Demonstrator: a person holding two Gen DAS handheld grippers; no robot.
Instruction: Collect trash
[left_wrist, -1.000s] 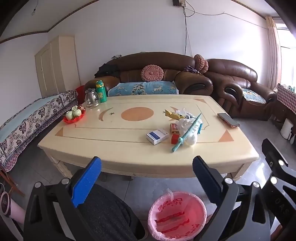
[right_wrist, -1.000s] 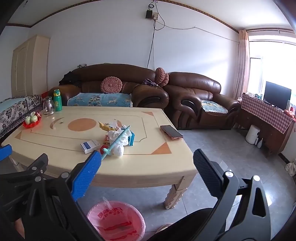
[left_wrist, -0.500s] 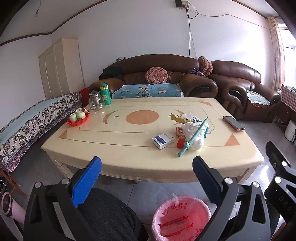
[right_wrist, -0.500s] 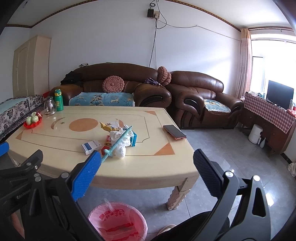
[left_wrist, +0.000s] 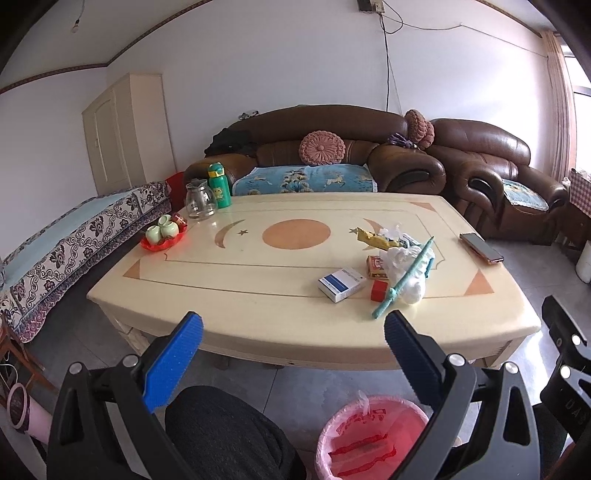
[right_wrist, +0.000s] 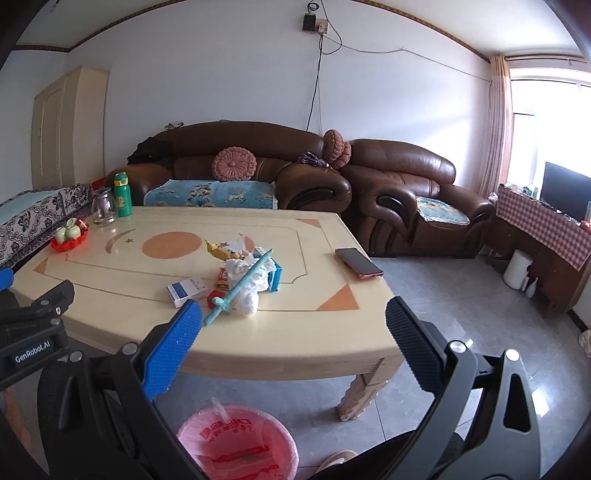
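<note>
A pile of trash lies on the cream table (left_wrist: 258, 280) right of its middle: crumpled white tissue (left_wrist: 410, 273), a teal stick (left_wrist: 402, 284), a yellow wrapper (left_wrist: 376, 238), a red packet (left_wrist: 376, 266) and a white-blue box (left_wrist: 341, 284). The pile also shows in the right wrist view, with the tissue (right_wrist: 247, 291) and box (right_wrist: 186, 291). A pink-lined bin (left_wrist: 369, 439) stands on the floor below the table's front edge (right_wrist: 240, 443). My left gripper (left_wrist: 291, 332) and right gripper (right_wrist: 293, 328) are both open and empty, short of the table's front edge.
A phone (left_wrist: 482, 248) lies near the table's right edge. A red tray with cups (left_wrist: 164, 234), a glass jug (left_wrist: 199, 199) and a green bottle (left_wrist: 218, 185) stand at the far left. Brown sofas (left_wrist: 332, 158) stand behind. My dark-clothed knee (left_wrist: 229, 432) is below.
Both grippers have moved slightly closer to the table and risen a little; the table and trash pile look nearer. Both stay open.
</note>
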